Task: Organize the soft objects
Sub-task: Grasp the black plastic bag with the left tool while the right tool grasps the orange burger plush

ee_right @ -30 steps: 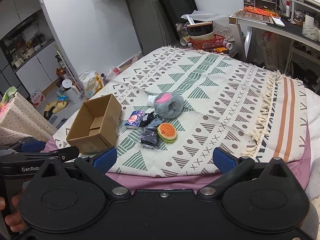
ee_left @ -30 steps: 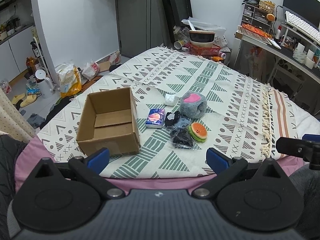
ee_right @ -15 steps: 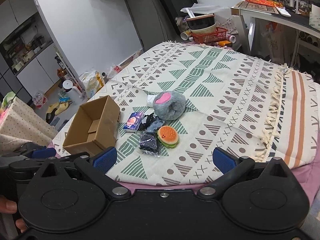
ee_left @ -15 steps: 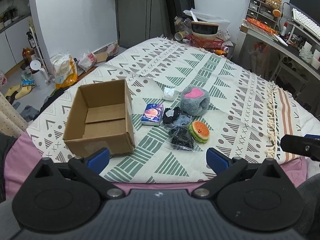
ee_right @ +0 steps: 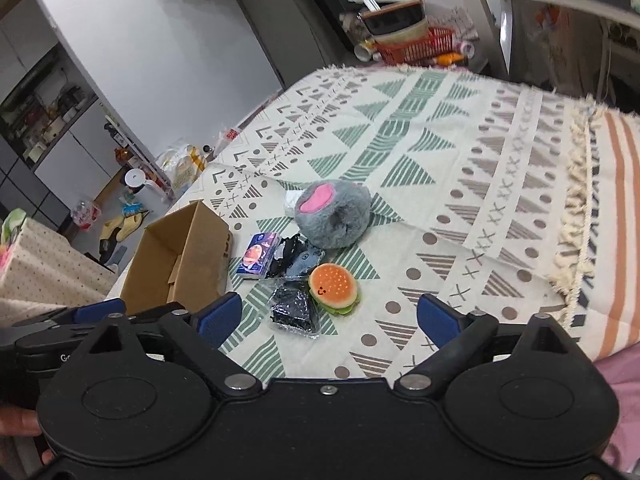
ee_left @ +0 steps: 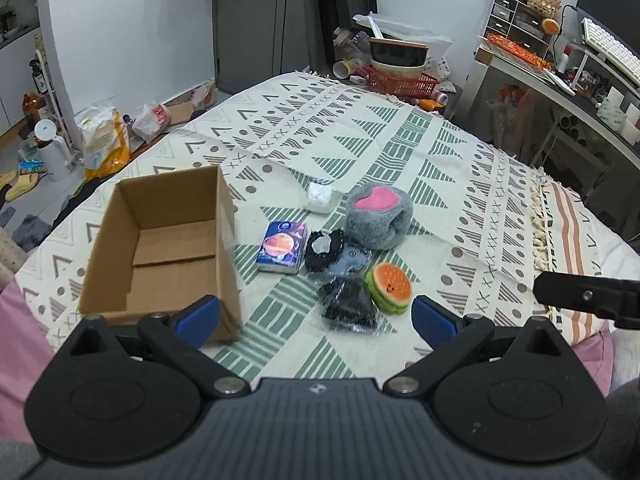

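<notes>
Two grippers hover wide-fingered and empty: the burger toy (ee_right: 333, 288) lies just ahead between the right gripper (ee_right: 328, 316) fingers, nearer than to the left gripper (ee_left: 316, 316), whose left finger fronts the empty cardboard box (ee_left: 160, 248) on the bed (ee_left: 400, 152).

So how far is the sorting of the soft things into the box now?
Nothing looks done: the brown cardboard box is empty. Nothing is in hand either; the left gripper and right gripper are open above the blanket's near edge. All is left: the grey plush with pink patch, the burger-shaped squishy toy, the blue tissue pack, the black bagged items and the white packet lie beside the box.
</notes>
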Available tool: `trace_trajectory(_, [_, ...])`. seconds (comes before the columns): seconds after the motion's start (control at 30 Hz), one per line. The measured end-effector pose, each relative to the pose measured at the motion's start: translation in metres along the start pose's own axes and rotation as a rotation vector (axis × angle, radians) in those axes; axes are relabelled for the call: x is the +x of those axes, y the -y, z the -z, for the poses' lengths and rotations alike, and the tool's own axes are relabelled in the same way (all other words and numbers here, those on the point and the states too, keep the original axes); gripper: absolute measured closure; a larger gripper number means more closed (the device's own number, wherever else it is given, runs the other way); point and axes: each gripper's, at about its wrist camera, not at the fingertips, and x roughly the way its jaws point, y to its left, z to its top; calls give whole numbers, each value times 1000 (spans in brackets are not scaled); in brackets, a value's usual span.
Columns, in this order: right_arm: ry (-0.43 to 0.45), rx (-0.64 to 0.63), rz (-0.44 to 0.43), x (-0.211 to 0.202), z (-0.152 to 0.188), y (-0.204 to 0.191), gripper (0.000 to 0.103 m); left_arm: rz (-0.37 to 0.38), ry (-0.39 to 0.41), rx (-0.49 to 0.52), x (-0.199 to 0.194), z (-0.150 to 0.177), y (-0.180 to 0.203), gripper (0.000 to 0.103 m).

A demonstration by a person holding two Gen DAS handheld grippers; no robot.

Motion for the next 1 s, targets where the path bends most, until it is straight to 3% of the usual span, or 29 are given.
trace_trajectory(0.4, [21, 93, -45, 49, -11, 17, 17, 6, -23, 6, 48, -14, 5, 4])
trace_trajectory(0.67, [41, 122, -19, 76, -10, 25, 23, 16, -45, -19, 92, -9, 2, 15])
trace_trajectory(1.0, [-89, 119, -55, 126, -3, 23, 26, 27, -113, -82, 141, 6, -2, 24])
